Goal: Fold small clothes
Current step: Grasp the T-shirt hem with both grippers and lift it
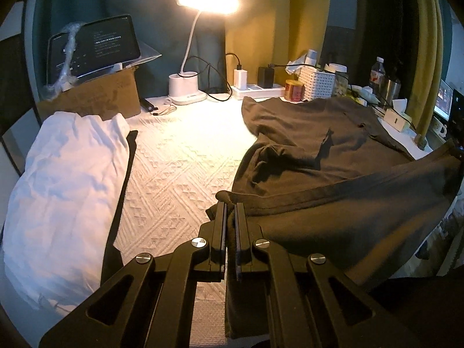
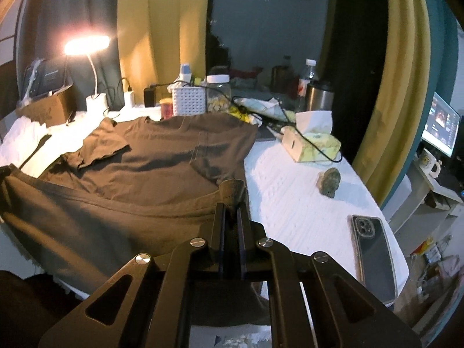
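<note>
Holding the hem of one dark brown T-shirt [image 2: 162,156] between us, we have its lower edge lifted off the white textured table cover [image 1: 179,156], while the chest and collar lie flat toward the clutter at the back. The left gripper [image 1: 231,206] is pinched narrow on the hem's left corner, and the right gripper [image 2: 231,206] is pinched narrow on the right corner; the cloth sags in a soft curve between them.

We judge the shirt light, limp and not slippery. It will drape wherever it is unsupported, so the corners are the right places to hold, keeping the hem taut enough to carry it forward evenly. One sleeve [image 2: 103,142] is already turned in over the body.

We count one brown shirt, and one white garment [image 1: 66,185] bunched at the left edge of the table. Further out there is one lit desk lamp [image 1: 207,0], one cardboard box [image 1: 95,98], one white basket [image 2: 188,101], one tissue box [image 2: 314,142] and one phone [image 2: 374,249] lying near the right edge.
</note>
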### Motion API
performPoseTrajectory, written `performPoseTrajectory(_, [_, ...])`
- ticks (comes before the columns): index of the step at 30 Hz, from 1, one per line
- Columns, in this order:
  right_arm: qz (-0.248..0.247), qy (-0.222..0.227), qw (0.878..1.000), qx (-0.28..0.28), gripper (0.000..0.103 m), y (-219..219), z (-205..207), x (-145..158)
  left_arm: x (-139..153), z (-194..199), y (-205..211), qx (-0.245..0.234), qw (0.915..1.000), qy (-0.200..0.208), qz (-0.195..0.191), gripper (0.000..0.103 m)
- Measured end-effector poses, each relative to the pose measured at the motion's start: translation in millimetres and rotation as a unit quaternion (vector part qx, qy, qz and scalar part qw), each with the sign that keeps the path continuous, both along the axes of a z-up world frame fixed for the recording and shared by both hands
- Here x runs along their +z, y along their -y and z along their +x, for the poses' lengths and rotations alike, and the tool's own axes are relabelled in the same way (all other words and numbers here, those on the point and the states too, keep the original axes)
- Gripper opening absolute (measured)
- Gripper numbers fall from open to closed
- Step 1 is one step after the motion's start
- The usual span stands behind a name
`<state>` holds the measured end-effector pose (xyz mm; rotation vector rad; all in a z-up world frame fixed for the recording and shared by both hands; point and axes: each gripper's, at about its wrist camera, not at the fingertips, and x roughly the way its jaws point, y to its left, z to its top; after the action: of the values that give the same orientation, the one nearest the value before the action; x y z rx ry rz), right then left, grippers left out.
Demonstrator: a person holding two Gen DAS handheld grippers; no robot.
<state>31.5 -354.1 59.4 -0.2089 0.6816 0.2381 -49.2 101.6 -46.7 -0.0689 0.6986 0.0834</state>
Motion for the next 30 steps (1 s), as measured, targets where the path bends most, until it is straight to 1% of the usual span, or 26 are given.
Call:
performPoseTrajectory(6, [0.01, 0.009, 1.0, -0.003, 0.008, 3.6, 11.5, 6.5, 8.7, 4.1, -2.8, 0.014, 0.9998, 0.013, -0.007, 0.003])
performPoseTrajectory(13, [0.017, 0.015, 1.0, 0.002, 0.008, 3.1, 28.5, 10.0, 23.6, 18.1, -2.4, 0.02, 0.9994, 0.03, 0.0, 0.003])
performPoseTrajectory(23, [0.029, 0.026, 0.999, -0.004, 0.008, 7.7, 54.2, 17.4, 44.2, 50.9, -2.5, 0.014, 0.9986, 0.05, 0.014, 0.003])
performPoseTrajectory(30, [0.034, 0.031, 0.999, -0.009, 0.008, 6.8, 75.8, 20.0, 51.4, 75.7, -2.6, 0.011, 0.9982, 0.057, 0.017, 0.003])
